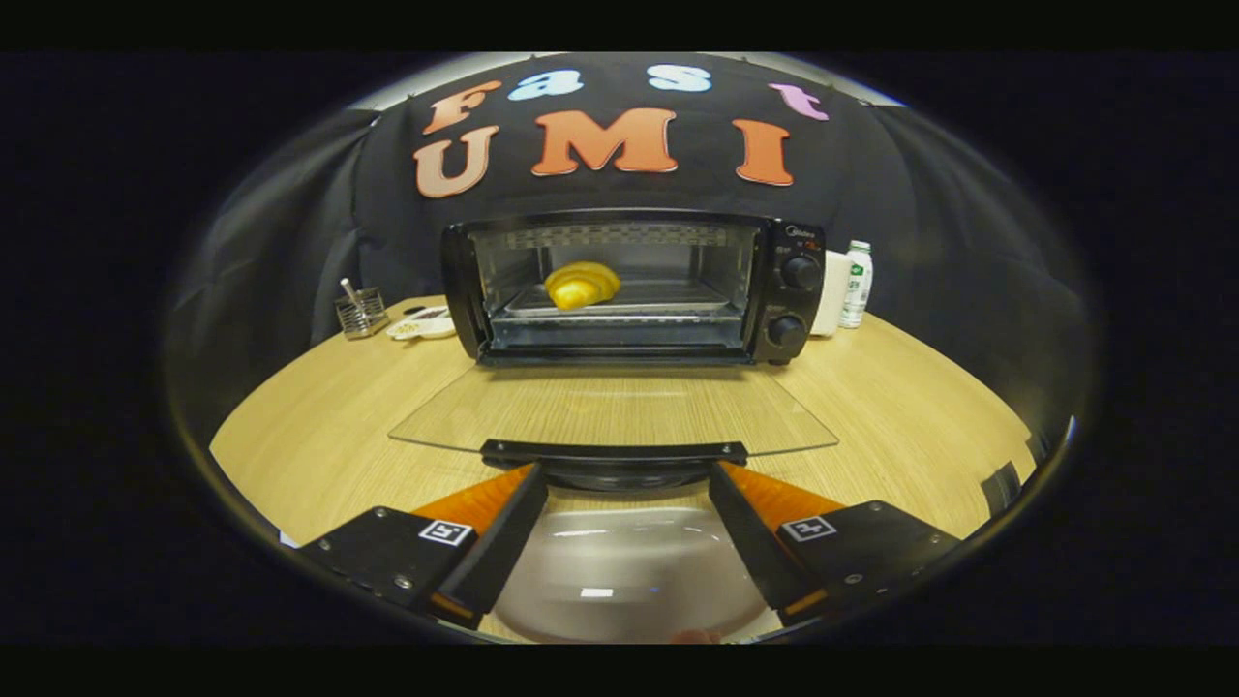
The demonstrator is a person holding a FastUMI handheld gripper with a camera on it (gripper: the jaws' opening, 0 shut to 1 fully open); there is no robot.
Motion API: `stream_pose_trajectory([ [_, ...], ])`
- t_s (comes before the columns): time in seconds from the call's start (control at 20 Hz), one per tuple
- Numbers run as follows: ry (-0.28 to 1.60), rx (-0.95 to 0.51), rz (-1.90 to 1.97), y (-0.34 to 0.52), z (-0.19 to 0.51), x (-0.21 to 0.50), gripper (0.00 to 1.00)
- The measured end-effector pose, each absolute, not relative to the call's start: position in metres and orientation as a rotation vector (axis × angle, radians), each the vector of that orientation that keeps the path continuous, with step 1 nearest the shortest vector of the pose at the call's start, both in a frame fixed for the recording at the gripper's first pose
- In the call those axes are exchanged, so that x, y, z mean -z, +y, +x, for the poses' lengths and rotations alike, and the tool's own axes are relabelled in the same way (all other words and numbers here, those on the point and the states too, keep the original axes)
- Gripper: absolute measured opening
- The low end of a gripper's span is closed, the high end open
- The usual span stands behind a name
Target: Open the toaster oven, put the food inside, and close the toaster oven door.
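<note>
The black toaster oven (789, 290) stands at the back of the wooden table with its glass door (610, 407) folded down flat toward me. A yellow croissant-like food piece (581, 284) lies on the tray inside, left of the middle. The door's black handle (615, 452) runs along the near edge of the glass. My gripper (627, 476) is open, its fingers spread wide, with their tips just under and behind that handle, one toward each end. A pale empty dish (629, 571) lies below, between the fingers.
Left of the oven stand a wire holder with a utensil (360, 312) and a small white dish (423, 324). On the oven's right are a white container (831, 292) and a white bottle (856, 283). Bare table (920, 416) stretches either side of the door.
</note>
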State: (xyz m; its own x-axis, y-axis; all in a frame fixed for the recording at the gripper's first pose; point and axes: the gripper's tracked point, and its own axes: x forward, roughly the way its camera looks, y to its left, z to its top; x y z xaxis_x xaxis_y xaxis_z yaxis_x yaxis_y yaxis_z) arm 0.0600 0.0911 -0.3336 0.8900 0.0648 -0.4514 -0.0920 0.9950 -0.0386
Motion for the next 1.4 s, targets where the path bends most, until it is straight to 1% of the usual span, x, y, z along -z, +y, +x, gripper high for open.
stream_pose_trajectory([
  [0.3, 0.432, -0.081, -0.059, 0.093, 0.061, 0.313, 1.0],
  [0.8, 0.331, -0.083, -0.079, 0.102, 0.083, 0.25, 0.99],
  [1.25, 0.224, -0.049, -0.114, 0.11, 0.133, 0.212, 1.0],
  [1.4, 0.238, -0.061, -0.067, 0.116, 0.151, 0.204, 1.0],
])
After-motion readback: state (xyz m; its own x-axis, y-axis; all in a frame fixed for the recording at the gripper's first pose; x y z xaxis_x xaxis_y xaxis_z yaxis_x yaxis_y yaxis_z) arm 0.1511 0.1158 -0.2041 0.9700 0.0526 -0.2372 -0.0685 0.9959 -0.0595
